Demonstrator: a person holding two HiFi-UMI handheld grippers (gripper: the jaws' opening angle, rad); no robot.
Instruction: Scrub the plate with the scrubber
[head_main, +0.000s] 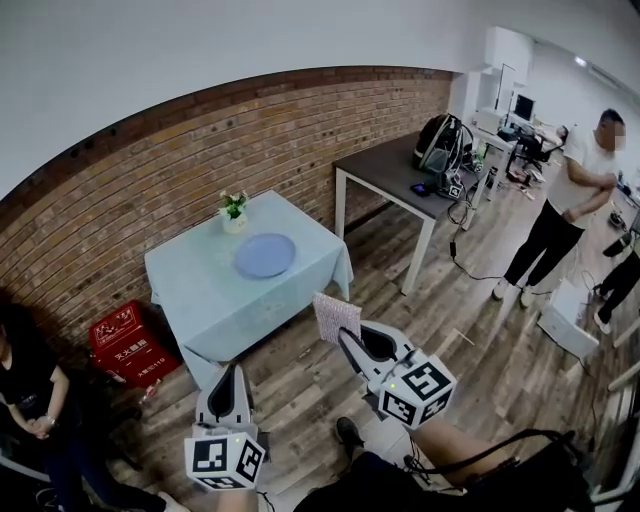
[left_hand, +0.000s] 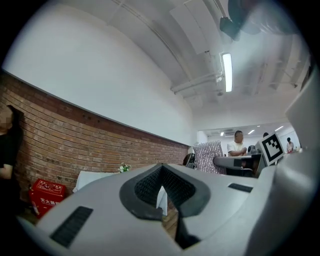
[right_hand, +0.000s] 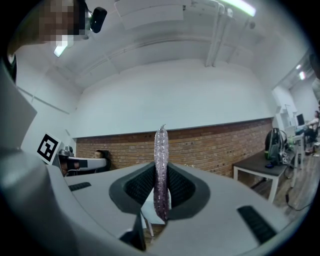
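Plate (head_main: 265, 255) work will happen on the light cloth-covered tabletop (head_main: 200, 290) against the brick wall, well apart from both of your tools across a stretch of wooden floor. That pale blue plate lies flat near the middle of the cloth, with a small flower pot (head_main: 234, 212) just beyond it on the far side. It looks stiff and smooth, probably light, and on cloth it may slide or spin under a rubbing stroke, so expect to pin it at the near rim rather than press on its centre. The scrubber (head_main: 336, 317) is the opposite sort of thing: a thin, sparkly, soft sheet that stands upright above your right gripper (head_main: 345, 337). In the right gripper view the scrubber (right_hand: 160, 170) shows edge-on, pinched at its lower part between that gripper's (right_hand: 161, 200) jaws. Being limp, it will likely fold when pushed, so work with the part nearest the grip. Your left gripper (head_main: 228, 378) sits lower and nearer to you on the left. The left gripper view shows this gripper's (left_hand: 161, 175) jaws pressed together with nothing between them. Both tools are level and aim toward the tabletop, the right one farther out than the left.
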